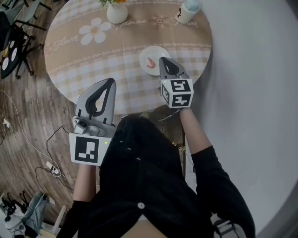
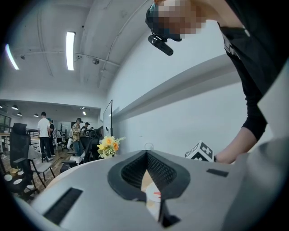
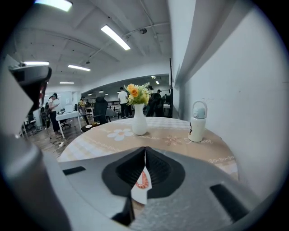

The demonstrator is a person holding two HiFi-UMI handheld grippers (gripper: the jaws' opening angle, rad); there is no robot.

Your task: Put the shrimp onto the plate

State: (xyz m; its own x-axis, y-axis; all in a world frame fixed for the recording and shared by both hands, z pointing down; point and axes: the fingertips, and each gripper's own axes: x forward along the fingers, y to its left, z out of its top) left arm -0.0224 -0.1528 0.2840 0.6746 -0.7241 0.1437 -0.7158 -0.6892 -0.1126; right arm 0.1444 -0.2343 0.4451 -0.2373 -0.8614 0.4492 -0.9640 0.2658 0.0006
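Note:
An orange shrimp (image 1: 151,62) lies on the small white plate (image 1: 153,50) near the front right of the round table (image 1: 93,60). My right gripper (image 1: 162,59) hovers just right of the plate, its jaws shut with nothing between them. In the right gripper view the shrimp (image 3: 142,179) and plate (image 3: 139,195) show through the opening below the closed tips (image 3: 145,150). My left gripper (image 1: 111,81) hangs at the table's front edge, shut and empty. Its own view shows the closed tips (image 2: 146,152) and a sliver of the plate (image 2: 152,200).
A white vase with yellow flowers (image 1: 117,11) and a pale bottle (image 1: 187,11) stand at the table's far side. Black chairs (image 1: 11,42) are at the left, cables (image 1: 51,167) lie on the wood floor, and a white wall (image 1: 251,93) runs along the right.

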